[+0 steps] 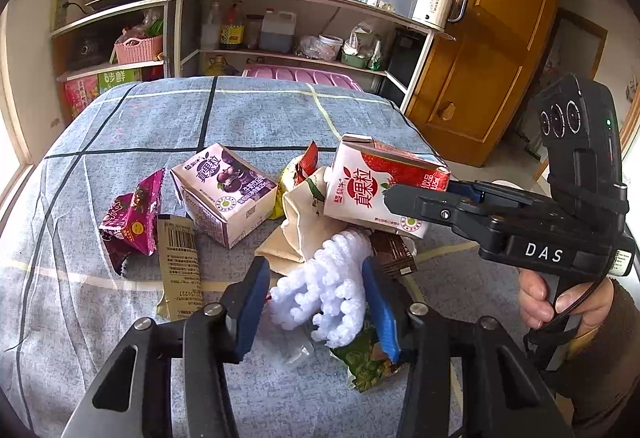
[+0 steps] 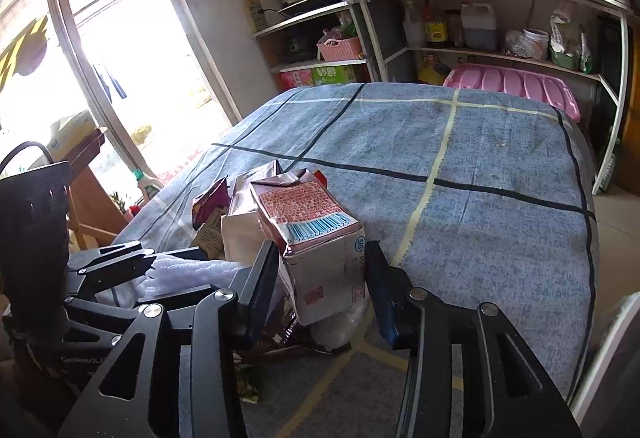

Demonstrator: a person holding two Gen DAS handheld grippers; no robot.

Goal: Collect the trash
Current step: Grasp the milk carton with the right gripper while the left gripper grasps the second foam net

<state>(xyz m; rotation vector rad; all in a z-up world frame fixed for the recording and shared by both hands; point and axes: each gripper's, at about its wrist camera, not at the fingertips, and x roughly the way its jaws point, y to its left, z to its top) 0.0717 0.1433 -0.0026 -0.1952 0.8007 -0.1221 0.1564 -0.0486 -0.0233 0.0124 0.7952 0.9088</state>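
Note:
My left gripper is closed around a piece of white foam netting and holds it just above the blue checked tablecloth. My right gripper grips a red strawberry milk carton, which also shows in the left wrist view, lifted over the trash pile. A purple milk carton, a magenta snack wrapper, a gold barcode sachet, a beige paper bag, a brown wrapper and a green wrapper lie on the cloth.
A metal kitchen shelf with bottles, a kettle and pots stands behind the table. A pink tub sits at the table's far edge. A wooden door is at the right. A bright window is at the left.

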